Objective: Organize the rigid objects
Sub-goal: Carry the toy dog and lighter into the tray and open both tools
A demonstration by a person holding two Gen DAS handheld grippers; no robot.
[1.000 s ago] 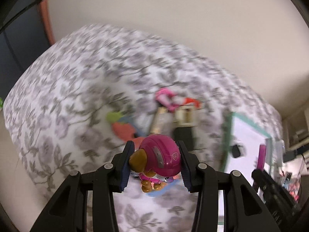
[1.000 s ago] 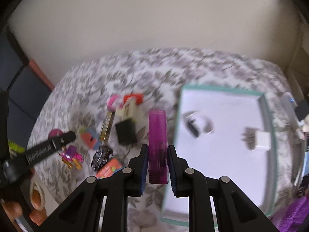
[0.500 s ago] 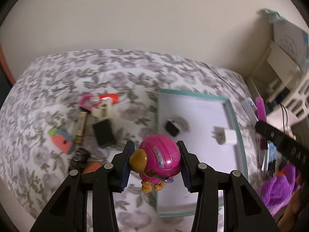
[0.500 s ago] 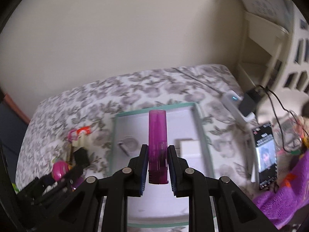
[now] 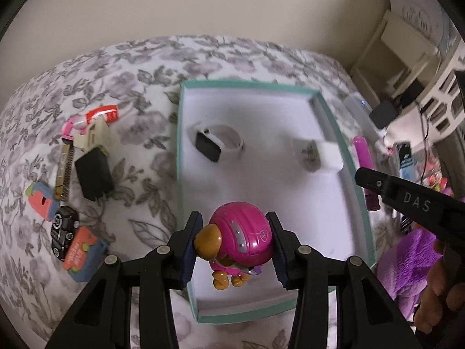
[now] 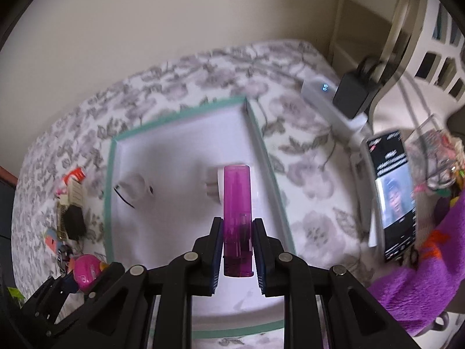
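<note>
You've swung both tongs over the teal box (image 5: 328, 122) now, left gripper (image 5: 234, 245) clamped on the pup toy (image 5: 241, 237), right gripper (image 6: 237, 257) on the purple tube (image 6: 236, 212), so just drop them in.

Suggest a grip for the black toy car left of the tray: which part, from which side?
Grip the black toy car across its two long flanks, coming from above. It is long and narrow, lying flat on the floral cover. An orange-and-blue block crowds one flank near its lower end, so closing near the upper end likely gives the fingers more room.
</note>
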